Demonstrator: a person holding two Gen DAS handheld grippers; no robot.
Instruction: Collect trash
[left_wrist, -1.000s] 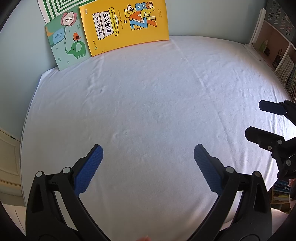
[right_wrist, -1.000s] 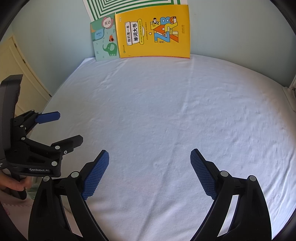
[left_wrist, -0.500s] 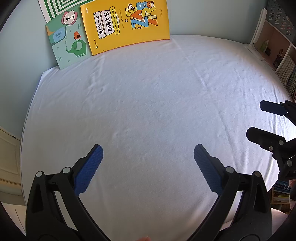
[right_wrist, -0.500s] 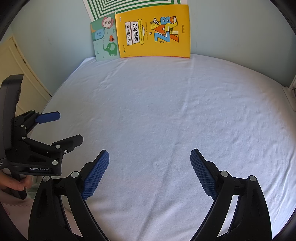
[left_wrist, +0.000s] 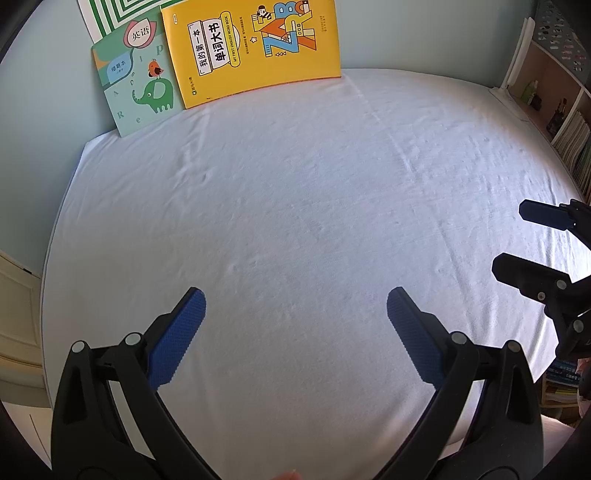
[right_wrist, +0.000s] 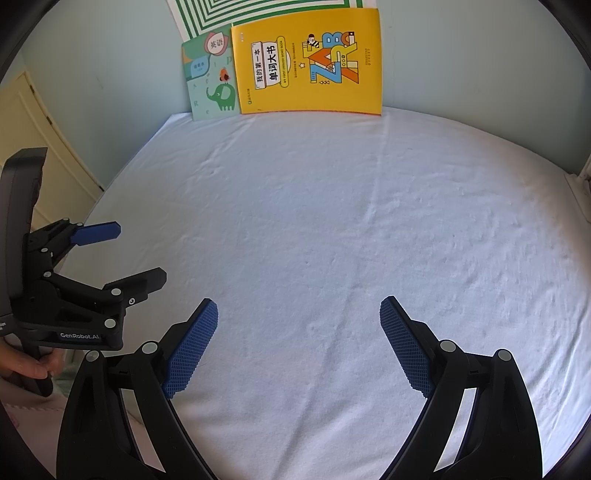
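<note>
With no trash visible anywhere on the white-sheeted bed (left_wrist: 295, 206), nor near either tongs, the risk is grabbing the sheet or the yellow book (left_wrist: 255, 48) against the wall instead, since both left tongs (left_wrist: 295, 325) and right tongs (right_wrist: 299, 332) hover spread wide and empty.

A white sheet (left_wrist: 295, 206) is covering the wide flat surface, lying lightly creased with one long fold running from near to far. A pale blue-green wall (right_wrist: 103, 74) is standing at the far side. A yellow book (right_wrist: 310, 62), a smaller green elephant booklet (right_wrist: 210, 81) and a green-and-white striped sheet (right_wrist: 258, 14) are leaning against it. A cream panelled door (right_wrist: 33, 147) is showing on the left, and a bookshelf (left_wrist: 554, 96) is standing on the right. Soft daylight is filling the room.
</note>
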